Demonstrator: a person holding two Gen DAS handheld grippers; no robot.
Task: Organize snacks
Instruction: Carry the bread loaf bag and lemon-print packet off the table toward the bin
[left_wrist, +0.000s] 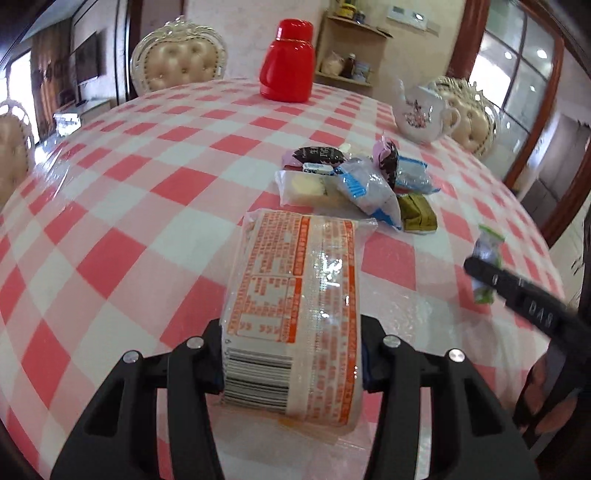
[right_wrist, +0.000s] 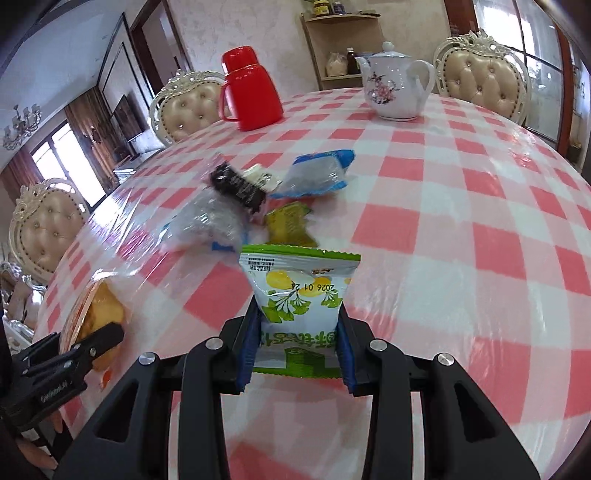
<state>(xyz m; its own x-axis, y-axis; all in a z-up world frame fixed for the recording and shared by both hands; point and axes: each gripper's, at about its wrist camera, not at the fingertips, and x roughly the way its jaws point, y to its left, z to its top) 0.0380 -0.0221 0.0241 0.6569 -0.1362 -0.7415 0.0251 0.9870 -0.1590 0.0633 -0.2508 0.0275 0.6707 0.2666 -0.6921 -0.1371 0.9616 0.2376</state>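
- Left gripper (left_wrist: 291, 373) jaws clenched on orange packet (left_wrist: 295, 317), long axis pointing toward snack pile (left_wrist: 354, 184).
- Right gripper (right_wrist: 295, 347) jaws grasping green packet (right_wrist: 299, 306), nearer the pile, just short of it.
- Both packets above table (left_wrist: 129, 221).

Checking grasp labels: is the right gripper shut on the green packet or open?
Shut. The right gripper has both pads pressed against the green packet, lifted above the table.

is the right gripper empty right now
No, the right gripper is shut on a green and white snack packet, held between its blue-padded fingers above the checked tablecloth.
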